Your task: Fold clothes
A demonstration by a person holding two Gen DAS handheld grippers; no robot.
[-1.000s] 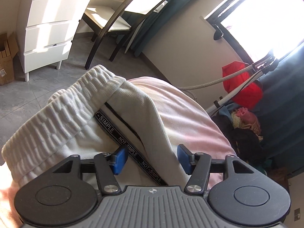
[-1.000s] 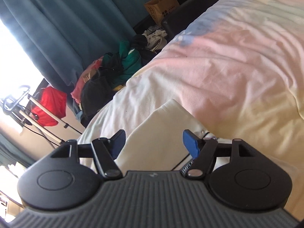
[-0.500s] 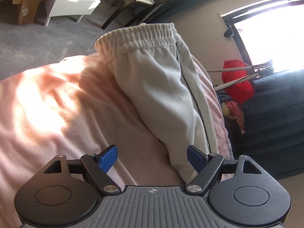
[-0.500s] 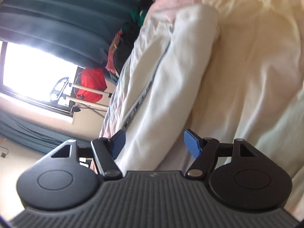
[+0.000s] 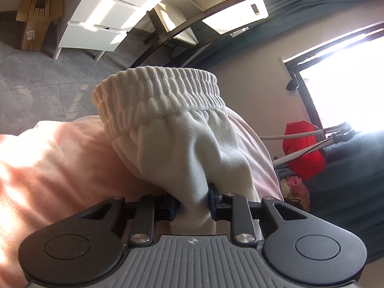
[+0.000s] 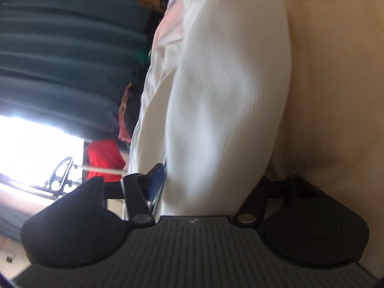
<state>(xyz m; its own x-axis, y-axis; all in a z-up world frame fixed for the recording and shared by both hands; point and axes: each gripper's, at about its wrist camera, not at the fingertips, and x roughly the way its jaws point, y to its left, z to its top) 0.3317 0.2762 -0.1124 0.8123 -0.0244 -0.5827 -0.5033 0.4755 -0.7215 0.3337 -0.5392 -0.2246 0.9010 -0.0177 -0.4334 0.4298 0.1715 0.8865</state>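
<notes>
- my left gripper (image 5: 192, 204) has just clamped the white sweatpants (image 5: 182, 144), which lie on the pink bedcover (image 5: 60, 168).
- my right gripper (image 6: 216, 180) has been closing around the same pants; its grip is unclear.
- white drawers (image 5: 100, 24) stand ahead-left, a window (image 5: 348, 84) ahead-right.

bare bedspread (image 5: 60, 168) beside trousers (image 5: 182, 144)

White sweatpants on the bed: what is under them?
The white sweatpants lie on a pink bedcover, which shows around them. Whatever is directly beneath the fabric is covered. The left gripper pinches their near end.
</notes>
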